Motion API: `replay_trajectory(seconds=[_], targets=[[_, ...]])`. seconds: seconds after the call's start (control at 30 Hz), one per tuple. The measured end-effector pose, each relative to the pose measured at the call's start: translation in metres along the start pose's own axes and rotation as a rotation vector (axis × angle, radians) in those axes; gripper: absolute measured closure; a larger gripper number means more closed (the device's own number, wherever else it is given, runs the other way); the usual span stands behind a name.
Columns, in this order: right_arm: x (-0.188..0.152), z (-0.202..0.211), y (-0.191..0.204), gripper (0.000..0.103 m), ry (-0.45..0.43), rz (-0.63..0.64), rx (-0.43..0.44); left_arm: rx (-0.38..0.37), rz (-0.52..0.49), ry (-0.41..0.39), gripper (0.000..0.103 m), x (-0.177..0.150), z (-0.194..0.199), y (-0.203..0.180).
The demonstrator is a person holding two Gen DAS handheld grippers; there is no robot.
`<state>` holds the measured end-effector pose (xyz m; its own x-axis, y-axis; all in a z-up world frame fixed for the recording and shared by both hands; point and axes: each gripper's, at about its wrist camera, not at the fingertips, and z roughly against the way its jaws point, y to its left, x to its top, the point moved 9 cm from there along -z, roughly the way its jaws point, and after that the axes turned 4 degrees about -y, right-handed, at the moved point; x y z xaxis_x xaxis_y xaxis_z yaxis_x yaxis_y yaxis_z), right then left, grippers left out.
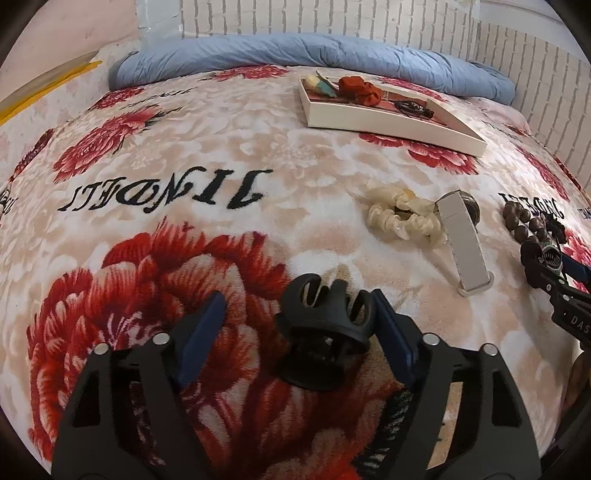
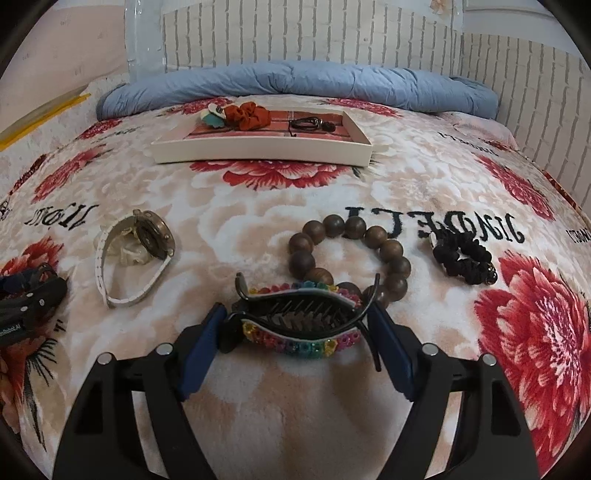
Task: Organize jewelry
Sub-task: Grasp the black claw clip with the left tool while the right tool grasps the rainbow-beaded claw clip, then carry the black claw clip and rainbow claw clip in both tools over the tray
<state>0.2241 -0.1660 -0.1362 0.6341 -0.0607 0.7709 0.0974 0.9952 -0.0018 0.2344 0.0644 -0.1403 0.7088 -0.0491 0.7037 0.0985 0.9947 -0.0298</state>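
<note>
My left gripper [image 1: 297,326] is open around a black claw clip [image 1: 323,338] that lies on the floral blanket against the right finger. My right gripper [image 2: 297,332] is wide open; its fingers flank a long black clip with rainbow flowers [image 2: 299,321], touching its ends. A brown bead bracelet [image 2: 351,254], a black scrunchie [image 2: 463,260] and a white-strap watch [image 2: 136,254] lie beyond. A cream scrunchie [image 1: 404,218] lies by the watch [image 1: 463,240]. The white tray [image 2: 258,151] holds a red scrunchie [image 2: 248,114] and black cord jewelry [image 2: 308,124].
A rolled blue quilt [image 2: 295,85] lies along the far edge of the bed under a white brick-pattern wall [image 2: 332,33]. The tray [image 1: 388,123] sits at the far right in the left view. The right gripper [image 1: 554,277] shows at the left view's right edge.
</note>
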Motion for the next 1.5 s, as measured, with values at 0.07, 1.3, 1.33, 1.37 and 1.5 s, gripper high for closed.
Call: replay_trajectory(seconds=[0.07,1.3,1.33,1.37,1.5], targets=[[0.001,0.002,-0.002,0.026,-0.008,-0.004,0.004,-0.013,-0.002,-0.012,0.038,0.001,0.002,-0.002],[0.056,0.021,-0.024,0.027,-0.123,-0.035,0.066,-0.064,-0.040,-0.188,0.055,0.085,0.028,-0.053],[0.062,0.019,-0.025,0.027,-0.125,-0.036,0.069,-0.069,-0.040,-0.189,0.055,0.090,0.026,-0.057],[0.068,0.016,-0.027,0.027,-0.128,-0.034,0.071,-0.072,-0.043,-0.193,0.055,0.098,0.023,-0.063],[0.096,0.003,-0.028,0.027,-0.140,-0.033,0.096,-0.065,-0.065,-0.214,0.055,0.128,0.013,-0.078]])
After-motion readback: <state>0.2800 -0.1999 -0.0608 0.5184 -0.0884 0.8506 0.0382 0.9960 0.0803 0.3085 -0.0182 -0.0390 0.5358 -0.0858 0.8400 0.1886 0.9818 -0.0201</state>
